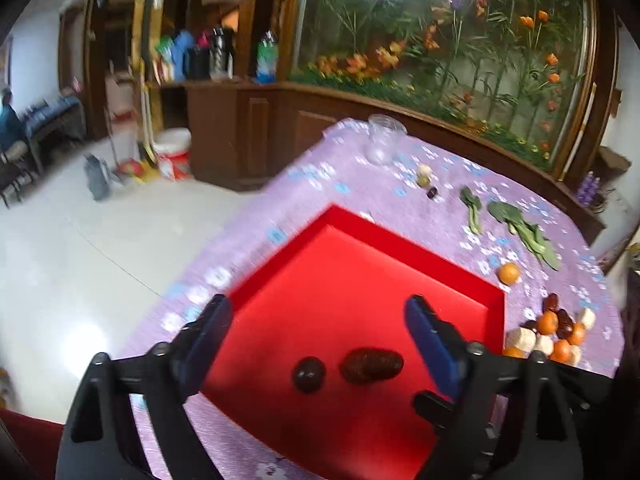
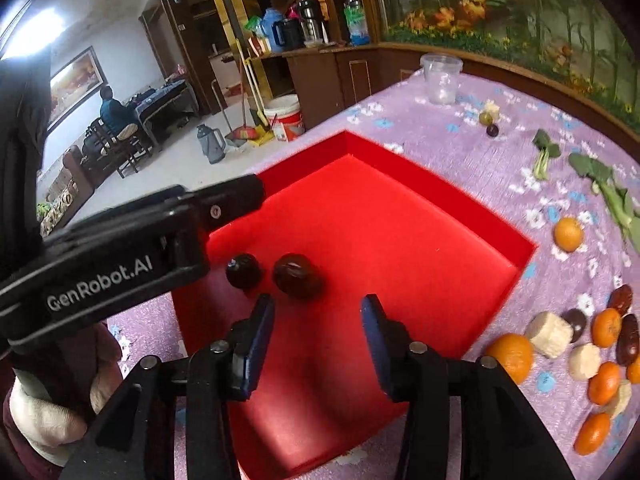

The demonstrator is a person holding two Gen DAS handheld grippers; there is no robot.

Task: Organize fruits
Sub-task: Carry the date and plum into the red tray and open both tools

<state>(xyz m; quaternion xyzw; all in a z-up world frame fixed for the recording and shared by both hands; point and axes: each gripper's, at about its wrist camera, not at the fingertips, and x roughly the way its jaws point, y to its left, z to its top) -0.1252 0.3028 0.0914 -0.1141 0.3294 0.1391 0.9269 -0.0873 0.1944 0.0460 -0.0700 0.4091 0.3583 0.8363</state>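
Observation:
A red tray (image 1: pixel 400 240) (image 2: pixel 440 196) lies on the purple flowered tablecloth. In it lie a dark round plum (image 1: pixel 309 374) (image 2: pixel 243 270) and a dark red date (image 1: pixel 371 365) (image 2: pixel 297 275). My left gripper (image 1: pixel 320 328) is open and empty, hovering over the tray with the two fruits between its blue pads. Its body also shows in the right wrist view (image 2: pixel 132 248). My right gripper (image 2: pixel 318 336) is open and empty above the tray, just short of the date. A heap of oranges, dates and pale chunks (image 2: pixel 580 344) (image 1: pixel 556 332) lies right of the tray.
A lone orange (image 2: pixel 568 233) (image 1: pixel 509 273) and leafy greens (image 2: pixel 608 192) (image 1: pixel 524 232) lie beyond the heap. A clear plastic cup (image 2: pixel 441 78) (image 1: pixel 384 138) stands at the far table edge, with small fruits (image 2: pixel 489 120) near it. The table edge drops to the floor on the left.

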